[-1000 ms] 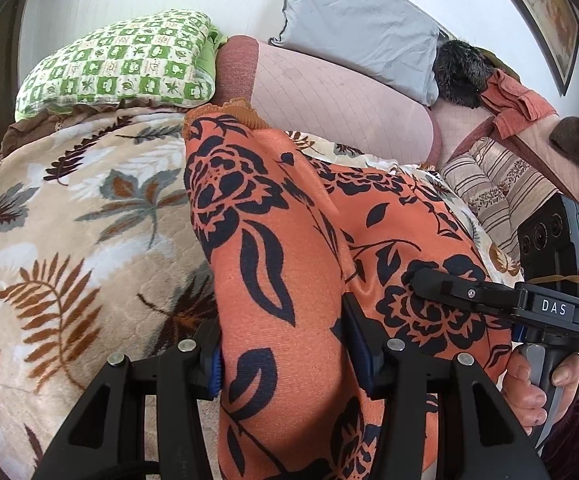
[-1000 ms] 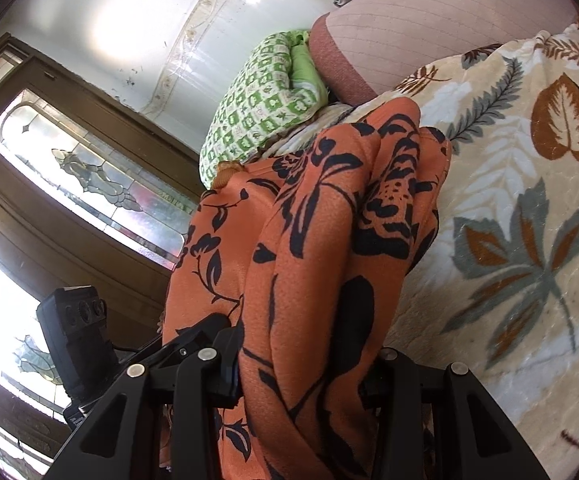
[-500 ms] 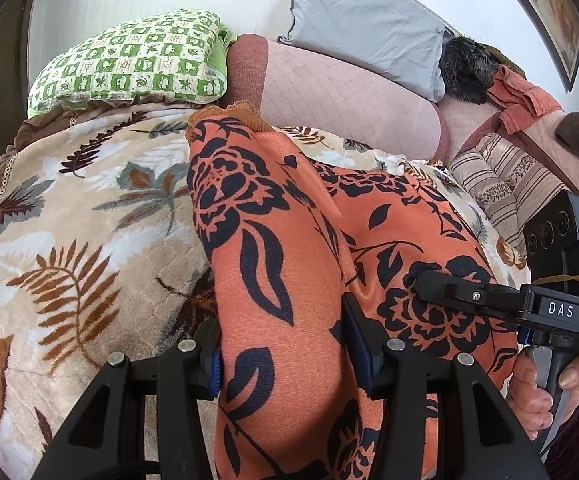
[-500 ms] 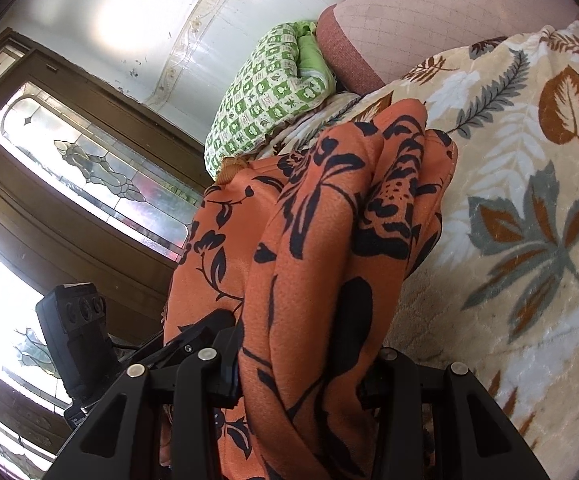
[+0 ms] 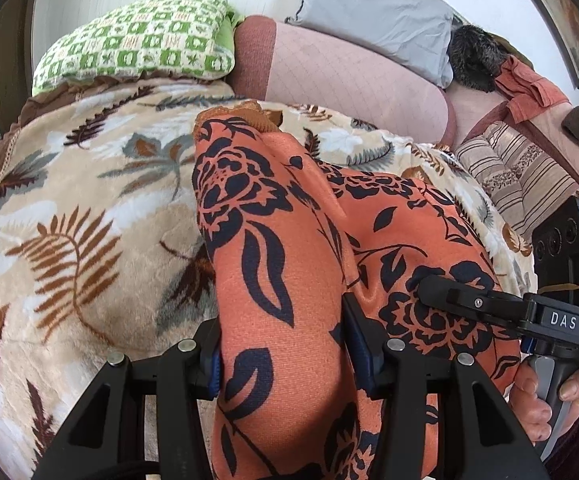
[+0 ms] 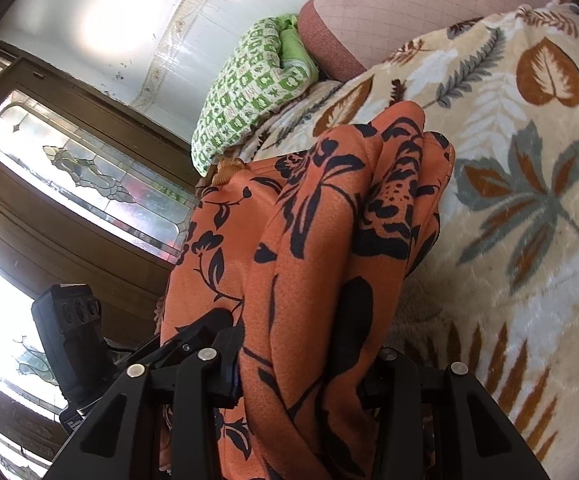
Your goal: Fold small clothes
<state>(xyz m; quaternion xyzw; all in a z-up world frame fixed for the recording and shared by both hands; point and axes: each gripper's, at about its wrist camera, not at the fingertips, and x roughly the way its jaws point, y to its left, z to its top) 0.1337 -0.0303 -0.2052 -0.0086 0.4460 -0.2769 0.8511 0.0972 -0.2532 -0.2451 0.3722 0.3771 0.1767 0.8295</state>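
Observation:
An orange garment with a black flower print (image 5: 273, 240) lies stretched over a leaf-patterned blanket (image 5: 69, 220) on a bed. My left gripper (image 5: 281, 344) is shut on a thick bunched fold of it at the near edge. In the left wrist view the right gripper (image 5: 441, 292) reaches in from the right and grips the cloth beside mine, with a hand (image 5: 537, 404) on its handle. In the right wrist view my right gripper (image 6: 309, 364) is shut on another bunched fold of the garment (image 6: 329, 240), and the left gripper's camera block (image 6: 69, 328) shows at lower left.
A green checked pillow (image 5: 137, 40) and a pink bolster (image 5: 349, 80) lie at the head of the bed, a grey pillow (image 5: 369, 8) behind them. Striped cushion (image 5: 517, 172) and loose clothes (image 5: 529, 88) sit at right. A stained-glass window (image 6: 81, 176) is at the left.
The left wrist view has shifted slightly, bringing more blanket into view at left. Both grips on the orange garment are unchanged.

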